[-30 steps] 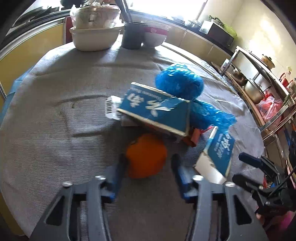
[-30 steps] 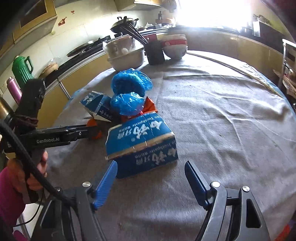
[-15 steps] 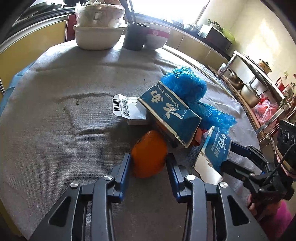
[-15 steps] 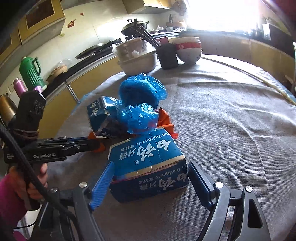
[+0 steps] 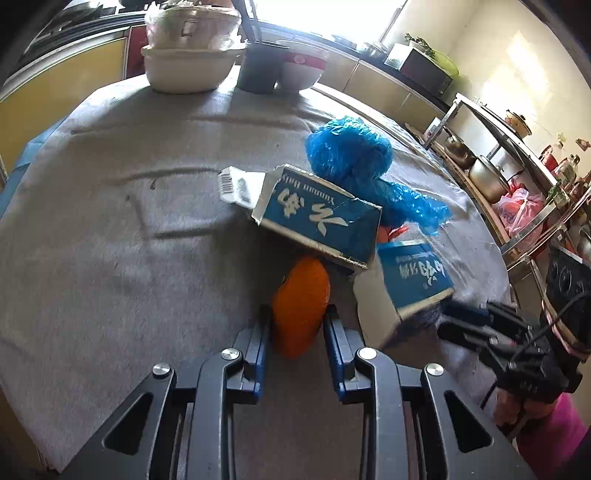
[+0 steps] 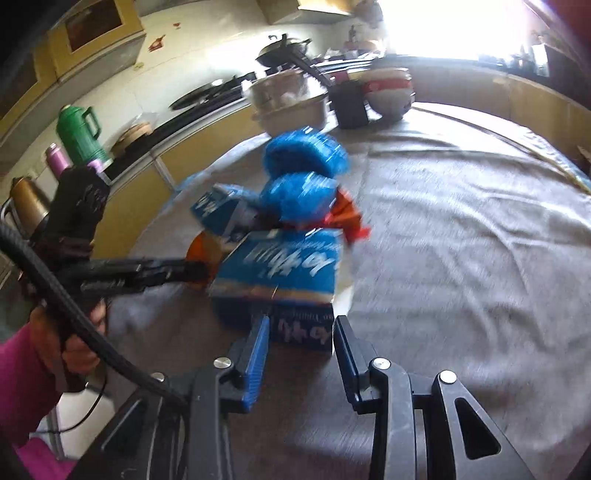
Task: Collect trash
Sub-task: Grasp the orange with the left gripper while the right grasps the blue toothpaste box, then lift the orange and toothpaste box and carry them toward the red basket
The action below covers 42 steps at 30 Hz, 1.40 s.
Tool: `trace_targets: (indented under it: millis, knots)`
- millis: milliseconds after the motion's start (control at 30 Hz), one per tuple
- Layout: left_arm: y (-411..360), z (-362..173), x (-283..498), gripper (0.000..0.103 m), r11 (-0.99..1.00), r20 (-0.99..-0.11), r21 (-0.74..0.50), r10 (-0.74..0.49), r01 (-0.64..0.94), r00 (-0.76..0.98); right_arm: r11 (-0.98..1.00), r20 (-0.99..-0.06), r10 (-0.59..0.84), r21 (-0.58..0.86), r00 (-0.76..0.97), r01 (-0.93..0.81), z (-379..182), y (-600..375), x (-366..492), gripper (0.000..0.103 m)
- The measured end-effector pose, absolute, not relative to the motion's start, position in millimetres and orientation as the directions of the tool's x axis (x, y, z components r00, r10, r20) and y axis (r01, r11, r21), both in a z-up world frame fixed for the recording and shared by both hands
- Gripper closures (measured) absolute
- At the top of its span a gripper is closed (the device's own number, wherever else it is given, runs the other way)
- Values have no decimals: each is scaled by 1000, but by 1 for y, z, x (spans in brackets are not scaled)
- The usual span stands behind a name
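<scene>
Left wrist view: the left claw (image 5: 298, 317), wide a second ago, is now squeezing the orange peel (image 5: 301, 306) at lower centre, while the right claw (image 6: 301, 332) is clamping the blue carton (image 6: 280, 269); both pieces are being secured for collection.

A grey cloth (image 5: 110, 229) covered the round table. At its far edge stood a white basin (image 5: 190, 68) with a plastic-wrapped bowl (image 5: 192, 26) stacked in it, a dark cup (image 5: 258, 68) just beside it, then a red-banded bowl (image 5: 301, 68). Along the counter to one side sat a green thermos (image 6: 79, 134), a purple flask (image 6: 55, 157) and a brass-coloured kettle (image 6: 27, 201). A wok (image 6: 282, 50) rested on the stove behind. On the other side a metal rack (image 5: 517, 147) carried pots (image 5: 487, 177), with a microwave (image 5: 424, 70) on the counter past it.
</scene>
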State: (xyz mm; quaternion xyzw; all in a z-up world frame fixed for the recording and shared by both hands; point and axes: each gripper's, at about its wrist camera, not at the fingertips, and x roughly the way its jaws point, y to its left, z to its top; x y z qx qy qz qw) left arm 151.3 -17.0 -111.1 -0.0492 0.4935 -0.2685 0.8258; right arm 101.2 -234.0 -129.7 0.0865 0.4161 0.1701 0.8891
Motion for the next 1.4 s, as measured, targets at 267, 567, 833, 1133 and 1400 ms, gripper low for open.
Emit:
trace_targets:
  millis: [267,567,833,1133,1400]
  knots:
    - [13,-110,132,75,860,-796,-360,-485,361,362,884,-687,467,352,556,-307,-122,-210,52,62]
    - [9,-99,117,74,845,-787,-352,-500,403,361,952,-670,305,212,677,-219,-94,-244,62,27]
    - [10,-99,112,74,850,-802,-329,-482,412,353,917,-731,324,87,601,-389,-101,-220,114,23]
    - [36,-104,112,74,861,-802,-371,-486,347,348,846,-795,406,139,452,-515,-125,-205,149,23]
    - [34,-102,109,74,857,-798,-382,-495,346,345,869,-784,423,210,454,-448,-137,-196,146,33]
